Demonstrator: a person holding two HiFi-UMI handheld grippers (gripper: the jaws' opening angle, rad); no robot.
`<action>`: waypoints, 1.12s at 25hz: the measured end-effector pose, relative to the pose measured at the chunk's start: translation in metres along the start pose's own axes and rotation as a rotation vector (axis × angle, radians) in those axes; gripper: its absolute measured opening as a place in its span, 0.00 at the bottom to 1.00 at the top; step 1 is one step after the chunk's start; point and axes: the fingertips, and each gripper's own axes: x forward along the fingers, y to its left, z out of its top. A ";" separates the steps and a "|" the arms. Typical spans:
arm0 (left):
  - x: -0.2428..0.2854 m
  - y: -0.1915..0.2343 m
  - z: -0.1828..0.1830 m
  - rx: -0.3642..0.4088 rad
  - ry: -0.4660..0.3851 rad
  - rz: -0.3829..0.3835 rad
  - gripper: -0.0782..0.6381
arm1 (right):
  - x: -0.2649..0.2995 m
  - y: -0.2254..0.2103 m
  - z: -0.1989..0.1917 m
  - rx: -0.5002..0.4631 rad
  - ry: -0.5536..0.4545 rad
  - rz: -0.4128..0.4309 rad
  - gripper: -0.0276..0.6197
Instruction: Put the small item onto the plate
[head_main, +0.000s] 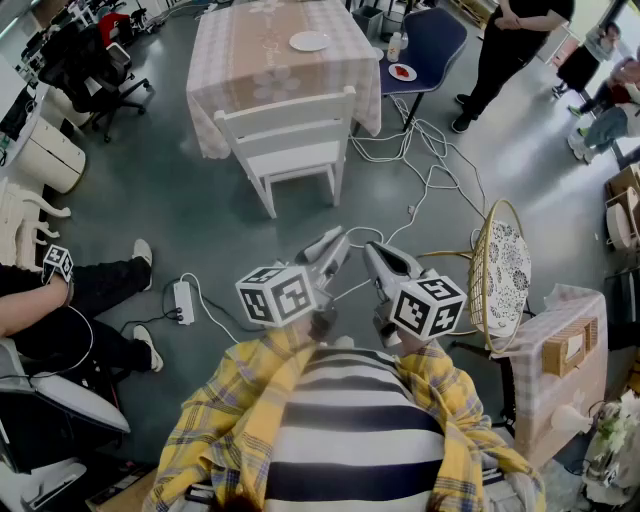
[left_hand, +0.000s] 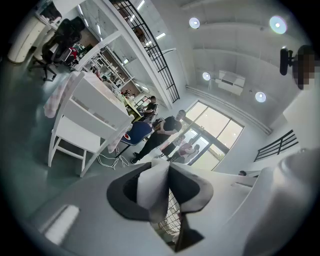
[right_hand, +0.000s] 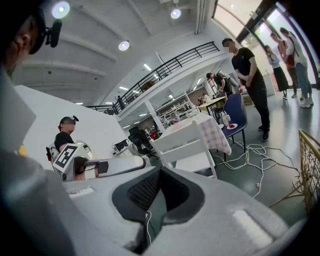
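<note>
- Left gripper (head_main: 333, 245): jaws closed on a small white item (left_hand: 153, 187), which shows as a narrow wedge standing between the dark pads. What it is cannot be told.
- Right gripper (right_hand: 160, 185): pads together with nothing between them, held just beside the left one, close to the person's chest.
- Key relation: the white plate (head_main: 309, 41) lies well apart from the item, almost straight ahead on the far table (head_main: 230, 60). A white chair (head_main: 290, 150) stands between them, pushed up to the table's near edge.
- Both grippers point slightly down toward the far side and are about equally far from the plate. The left one carries the load, so the placing likely falls to it.
- Judgement: the person must walk closer, and around the chair or reach over it.
- Surface: checked tablecloth, flat.
- Room: grey floor (head_main: 180, 200) with loose cables (head_main: 430, 170) on the right, a trip risk. A gold wire chair (head_main: 500, 270) stands near right. One person sits at left (head_main: 60, 310); another stands far right (head_main: 515, 40).
</note>
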 end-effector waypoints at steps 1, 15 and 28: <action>0.000 0.000 0.000 0.000 -0.002 0.000 0.24 | 0.000 0.000 0.000 -0.002 0.001 0.000 0.04; 0.000 0.005 0.001 -0.045 0.004 -0.006 0.24 | 0.003 -0.001 -0.006 0.016 0.008 0.016 0.04; 0.007 -0.002 0.009 -0.077 -0.024 -0.012 0.24 | -0.009 -0.005 -0.010 -0.004 0.030 0.067 0.13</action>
